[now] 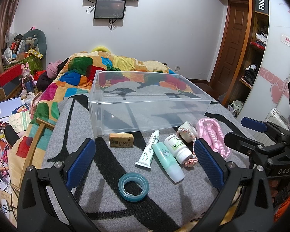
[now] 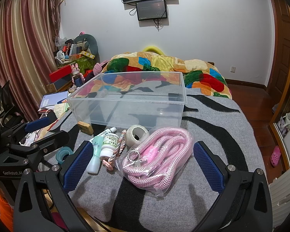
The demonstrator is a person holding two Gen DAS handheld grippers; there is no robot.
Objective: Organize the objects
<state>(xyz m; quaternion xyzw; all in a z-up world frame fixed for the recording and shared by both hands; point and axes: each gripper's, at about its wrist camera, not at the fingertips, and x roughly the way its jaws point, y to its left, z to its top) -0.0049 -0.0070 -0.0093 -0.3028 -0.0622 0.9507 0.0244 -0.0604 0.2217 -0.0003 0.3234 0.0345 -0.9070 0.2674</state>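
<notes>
A clear plastic bin (image 1: 148, 104) (image 2: 129, 100) stands empty on the grey blanket. In front of it lie a tan eraser (image 1: 121, 140) (image 2: 85, 127), a white tube (image 1: 148, 148), a mint green bottle (image 1: 168, 161) (image 2: 95, 154), a white pill bottle (image 1: 178, 147) (image 2: 108, 143), a blue tape ring (image 1: 133, 186) (image 2: 63, 154), a white bandage roll (image 1: 186, 133) (image 2: 136, 134), a braided bracelet (image 2: 116, 148) and a bagged pink rope (image 2: 156, 158) (image 1: 212, 135). My left gripper (image 1: 145, 160) is open above the small items. My right gripper (image 2: 143, 164) is open around the pink rope.
A colourful quilt (image 1: 110, 67) (image 2: 164, 67) is heaped behind the bin. The floor left of the bed holds books, boxes and toys (image 1: 13, 89). A wardrobe (image 1: 261, 48) and door stand on the right.
</notes>
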